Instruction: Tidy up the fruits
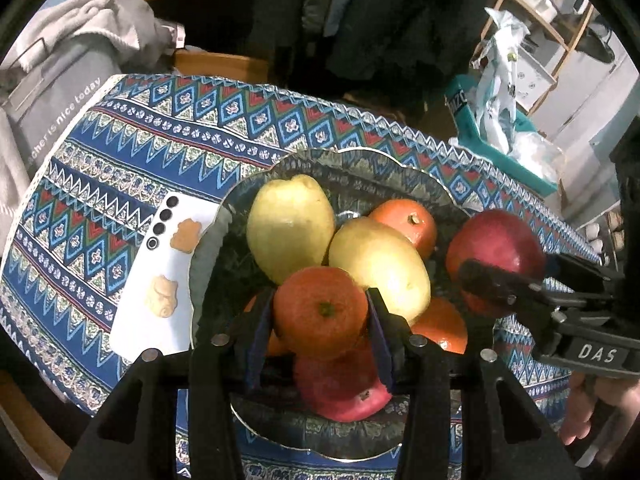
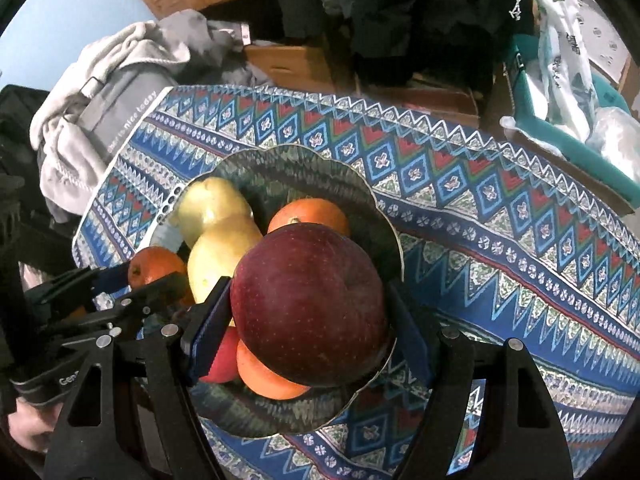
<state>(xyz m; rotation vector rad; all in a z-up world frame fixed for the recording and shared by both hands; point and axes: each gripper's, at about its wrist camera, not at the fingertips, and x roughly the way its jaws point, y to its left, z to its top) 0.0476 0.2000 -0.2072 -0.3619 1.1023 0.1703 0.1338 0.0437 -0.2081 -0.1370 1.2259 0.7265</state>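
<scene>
A white phone [image 1: 160,276] lies on the patterned tablecloth [image 1: 132,140]; grey fabric [image 2: 120,76], perhaps a blanket, is heaped beyond.

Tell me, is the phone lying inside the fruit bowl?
No, the white phone lies on the patterned tablecloth beside the bowl, outside its rim.

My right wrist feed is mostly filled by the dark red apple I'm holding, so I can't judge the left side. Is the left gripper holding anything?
Observer: Yes. The left wrist view shows the left gripper shut on an orange.
Operator: What's under that orange?
Observer: A red apple lies on its side in the bowl, right below it.
Operator: Is my dark red apple over the bowl?
Observer: From the left wrist view it hangs raised over the bowl's right rim, to the right of the two yellow pears.
</scene>
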